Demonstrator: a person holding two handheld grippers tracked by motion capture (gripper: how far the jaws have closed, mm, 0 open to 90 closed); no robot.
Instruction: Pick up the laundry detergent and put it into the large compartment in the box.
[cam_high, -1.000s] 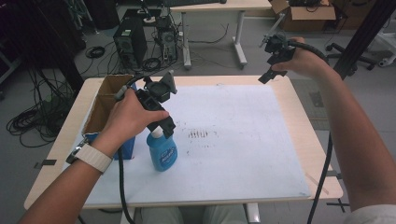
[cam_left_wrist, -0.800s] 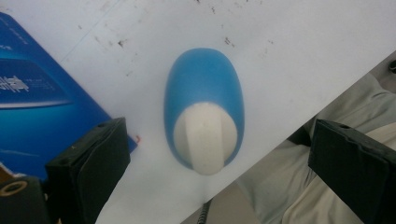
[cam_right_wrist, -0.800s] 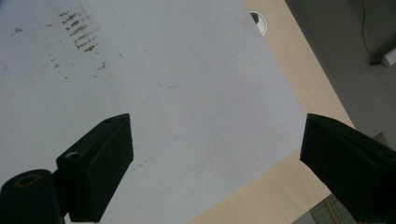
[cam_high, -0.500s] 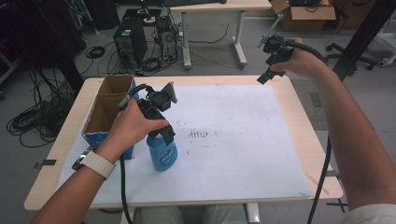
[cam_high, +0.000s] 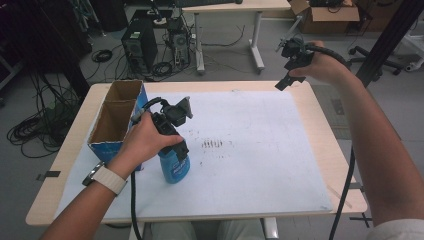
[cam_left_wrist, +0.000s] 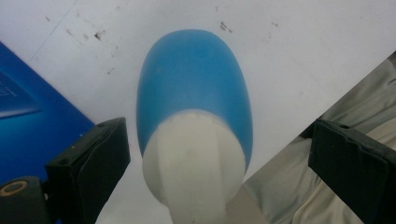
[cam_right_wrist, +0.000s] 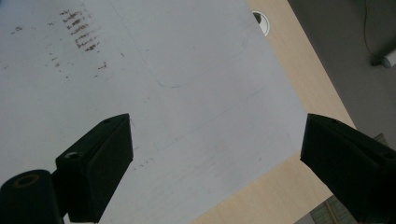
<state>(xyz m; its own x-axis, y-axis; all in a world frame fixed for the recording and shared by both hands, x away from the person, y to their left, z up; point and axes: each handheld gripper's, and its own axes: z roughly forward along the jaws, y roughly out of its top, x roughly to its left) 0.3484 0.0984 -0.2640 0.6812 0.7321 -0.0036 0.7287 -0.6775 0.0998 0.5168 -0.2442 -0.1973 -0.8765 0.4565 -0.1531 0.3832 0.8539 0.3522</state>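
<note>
Looking down from the high view, the left gripper (cam_high: 181, 150) hangs over the top of a blue spray bottle (cam_high: 174, 167) that stands upright on the white sheet (cam_high: 260, 165) covering the table (cam_high: 320, 125), just beside a blue cardboard box (cam_high: 116, 122) with two open compartments. The person's left hand (cam_high: 145, 142) wraps the gripper's body, and a watch (cam_high: 106, 178) sits on that wrist. Far across the table, near its back right corner, the right gripper (cam_high: 284, 82) is held up in the air, well apart from the bottle.

From the left gripper view, the bottle's blue body (cam_left_wrist: 194, 79) and white cap (cam_left_wrist: 194, 158) sit between the two black jaws, which stand wide apart on either side without touching it. The blue box wall (cam_left_wrist: 32, 121) lies to the left, just beside the bottle, and light trouser cloth (cam_left_wrist: 289, 172) shows past the sheet's edge.

From the right gripper view, the jaws are spread wide with nothing between them, over the white sheet (cam_right_wrist: 163, 93) with its small brown marks (cam_right_wrist: 79, 30), and the bare wood edge of the table (cam_right_wrist: 289, 70) runs along the right.
</note>
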